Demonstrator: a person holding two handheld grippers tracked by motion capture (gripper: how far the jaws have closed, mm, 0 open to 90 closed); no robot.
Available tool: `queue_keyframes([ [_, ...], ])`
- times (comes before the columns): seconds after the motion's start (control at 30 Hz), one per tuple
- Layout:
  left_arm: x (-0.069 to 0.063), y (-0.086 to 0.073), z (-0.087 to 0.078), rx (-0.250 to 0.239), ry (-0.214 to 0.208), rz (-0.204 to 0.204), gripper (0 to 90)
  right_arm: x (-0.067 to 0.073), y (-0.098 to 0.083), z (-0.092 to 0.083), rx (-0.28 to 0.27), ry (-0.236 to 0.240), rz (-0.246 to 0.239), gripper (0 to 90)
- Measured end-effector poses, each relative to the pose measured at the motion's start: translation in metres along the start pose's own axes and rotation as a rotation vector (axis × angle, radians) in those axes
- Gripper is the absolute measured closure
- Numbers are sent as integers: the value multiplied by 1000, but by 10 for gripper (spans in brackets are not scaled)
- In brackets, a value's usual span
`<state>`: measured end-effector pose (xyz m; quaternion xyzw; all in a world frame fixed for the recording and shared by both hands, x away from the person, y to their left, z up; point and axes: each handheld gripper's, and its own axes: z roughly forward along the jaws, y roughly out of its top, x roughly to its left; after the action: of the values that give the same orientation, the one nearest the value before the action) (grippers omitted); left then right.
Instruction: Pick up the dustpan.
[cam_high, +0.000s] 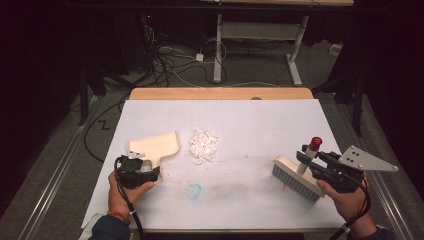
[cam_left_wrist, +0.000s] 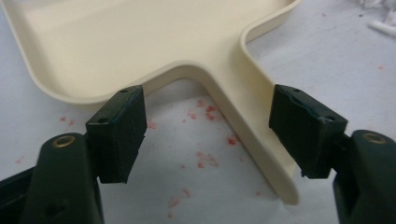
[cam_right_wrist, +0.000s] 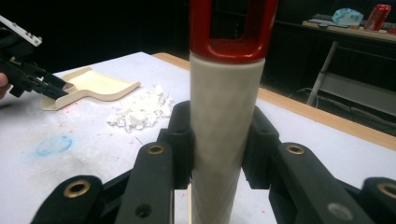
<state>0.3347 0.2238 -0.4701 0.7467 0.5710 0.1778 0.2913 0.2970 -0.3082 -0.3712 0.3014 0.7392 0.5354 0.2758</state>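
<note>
A cream dustpan lies flat at the left of the white table. My left gripper is open, its jaws standing on either side of the pan's handle without pressing it. To the right of the pan lies a pile of white shreds. My right gripper is shut on the pale, red-capped handle of a brush, whose bristle head rests on the table at the right.
A blue smudge marks the sheet near the front middle, and red specks dot it by the pan's handle. The table's wooden far edge shows beyond the sheet. Cables and another table's legs lie behind.
</note>
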Motion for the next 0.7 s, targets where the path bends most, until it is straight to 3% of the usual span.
queue_keyframes([
  [0.13, 7, -1, 4, 23, 16, -21, 288, -1, 0, -2, -3, -4, -2, 703],
  [0.23, 18, -3, 6, 20, 4, -57, 405, 0, 0, -2, -4, 1, -6, 703],
  [0.3, 22, -3, 5, 19, 21, -65, 412, 0, 1, -2, -2, 2, -4, 702],
  [0.37, 24, -3, 5, 17, 0, -60, 407, 0, 0, -1, 3, 4, -2, 702],
  [0.6, 16, 1, -3, -38, -10, -41, 352, 1, 0, 0, 8, 6, -5, 702],
  [0.7, 8, 3, -5, -40, -16, -18, 326, 1, 0, 1, 9, 8, -6, 703],
])
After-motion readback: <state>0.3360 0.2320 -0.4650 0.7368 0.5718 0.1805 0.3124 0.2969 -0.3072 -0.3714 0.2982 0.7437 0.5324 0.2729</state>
